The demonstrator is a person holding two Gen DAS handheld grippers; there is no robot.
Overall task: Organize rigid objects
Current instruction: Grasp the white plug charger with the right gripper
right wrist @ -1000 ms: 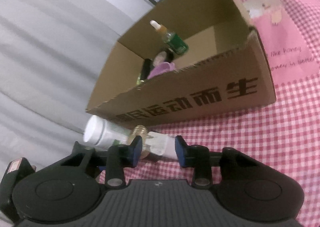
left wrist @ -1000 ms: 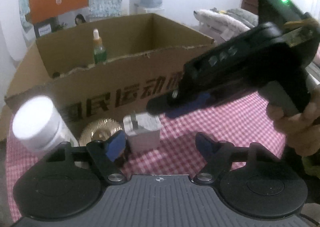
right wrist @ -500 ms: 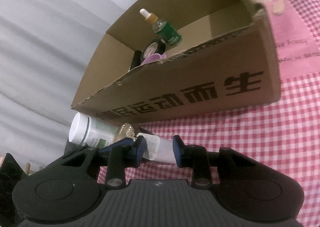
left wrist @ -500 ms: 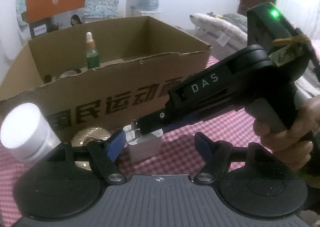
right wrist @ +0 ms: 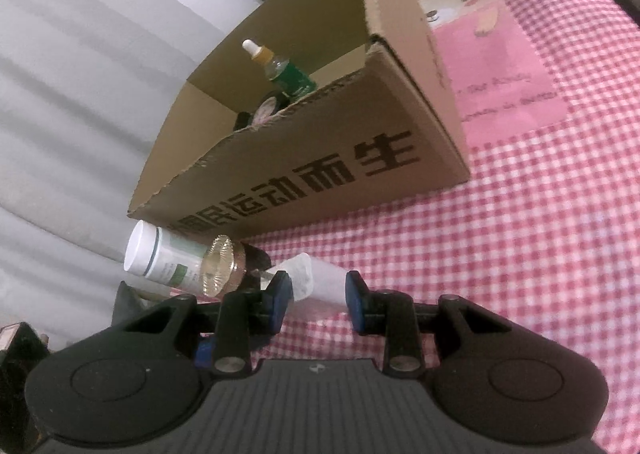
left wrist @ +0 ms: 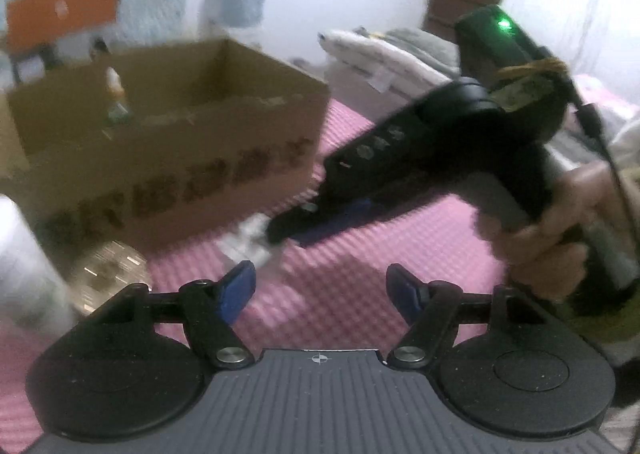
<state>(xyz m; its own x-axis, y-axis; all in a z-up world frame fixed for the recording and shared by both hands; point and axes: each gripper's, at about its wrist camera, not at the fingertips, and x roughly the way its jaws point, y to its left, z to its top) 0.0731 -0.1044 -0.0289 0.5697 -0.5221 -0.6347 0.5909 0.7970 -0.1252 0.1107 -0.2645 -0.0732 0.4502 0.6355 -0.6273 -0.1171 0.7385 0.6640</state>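
pink cloth (right wrist: 520, 254) | left view: hand (left wrist: 560, 222) | right view: charger (right wrist: 320, 282) gripped

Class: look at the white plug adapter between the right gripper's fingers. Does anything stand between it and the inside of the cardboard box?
Yes. The box's near wall, the printed one with the torn top edge, rises between the white plug adapter and the inside. The right gripper would have to lift it over that edge. Otherwise nothing blocks the way.

Right gripper (right wrist: 315, 294) clamps white charger (right wrist: 320, 283) beside cardboard box (right wrist: 320, 158).
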